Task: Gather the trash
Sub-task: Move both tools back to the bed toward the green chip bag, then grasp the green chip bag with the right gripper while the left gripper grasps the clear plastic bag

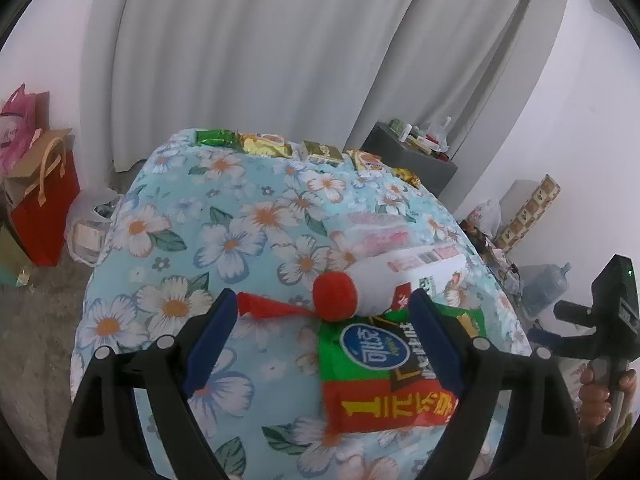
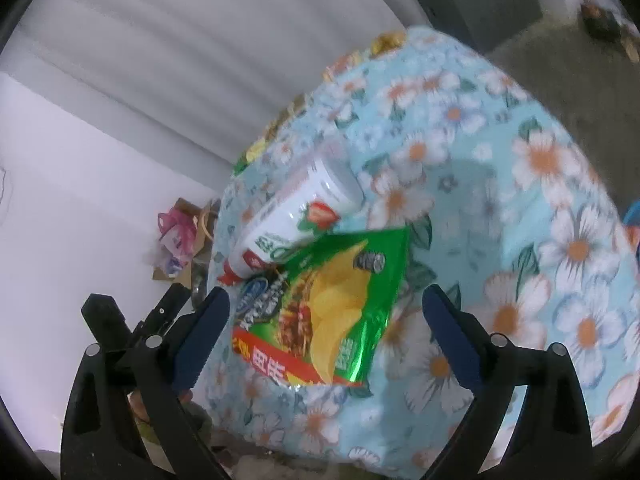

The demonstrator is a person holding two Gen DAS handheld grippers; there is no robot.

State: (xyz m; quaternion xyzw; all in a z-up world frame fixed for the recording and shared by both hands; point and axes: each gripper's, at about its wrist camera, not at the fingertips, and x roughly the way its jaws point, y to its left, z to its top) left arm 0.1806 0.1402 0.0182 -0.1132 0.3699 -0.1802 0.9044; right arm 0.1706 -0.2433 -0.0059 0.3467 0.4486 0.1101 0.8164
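A: Chip bag [image 1: 394, 368] lies closest, flat on the flowered tabletop [image 1: 224, 240], green with a red band. Left tool [image 1: 322, 340] hangs over it with its jaws spread wide and nothing between the pads; its right blue pad [image 1: 434, 340] overlaps the bag's edge in the view, but I can't tell whether it touches.

B: And the right tool [image 2: 326, 336]?

A: Also spread wide, empty, pointing down at the same bag [image 2: 320, 308] from the other side. A person's hand [image 1: 604, 392] grips its handle at the frame's edge.

B: What could go wrong?

A: I'd guess three things. Both tools aim at one bag, so they may collide or tug it apart. That foil looks slick and flat, so pads closing from above could slide off or only pinch the cloth. And the white bottle [image 1: 404, 276] with the red cap [image 1: 334, 298] lies on its side with its neck touching the bag's top edge; dragging the bag could set it rolling.

B: Count it for me.

A: One chip bag and one bottle near the front. Along the far edge, a row of small packets [image 1: 264, 144], roughly five; the last is partly hidden. A pale pink wrapper [image 1: 380, 228] lies behind the bottle. Two tools.
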